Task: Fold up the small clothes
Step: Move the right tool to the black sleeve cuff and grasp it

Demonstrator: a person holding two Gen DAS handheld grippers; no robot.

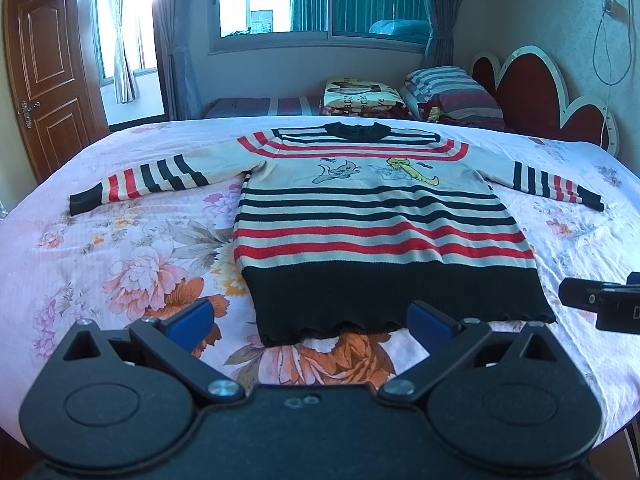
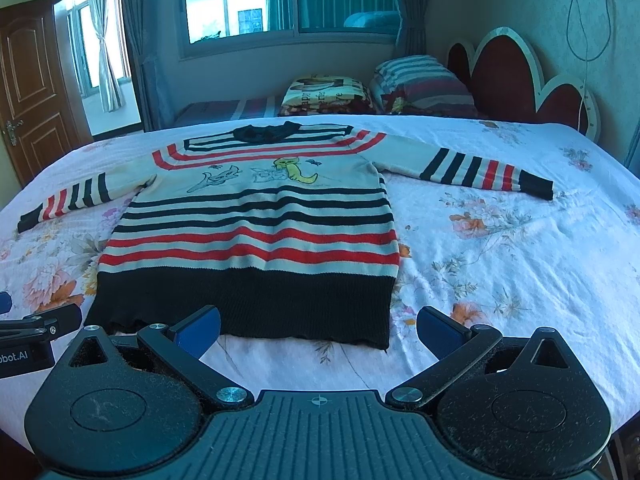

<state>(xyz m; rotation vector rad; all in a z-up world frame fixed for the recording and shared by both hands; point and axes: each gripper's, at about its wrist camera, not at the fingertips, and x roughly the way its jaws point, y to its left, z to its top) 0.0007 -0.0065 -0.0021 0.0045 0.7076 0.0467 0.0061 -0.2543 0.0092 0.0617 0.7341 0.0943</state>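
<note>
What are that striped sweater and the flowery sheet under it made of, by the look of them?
The striped sweater looks like knitted yarn, matte: ribbing shows in its black hem band. The flowery sheet looks like thin printed woven cloth, perhaps cotton, with fine wrinkles; the exact fibre cannot be told.

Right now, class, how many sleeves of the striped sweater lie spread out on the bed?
2. One sleeve stretches out to the left of the sweater, the other sleeve to the right, both flat on the floral sheet. Neither is hidden.

Your red, black and cream striped knit sweater (image 1: 376,216) lay flat on the floral-sheeted bed (image 1: 120,264), pillows (image 1: 440,88) behind.
</note>
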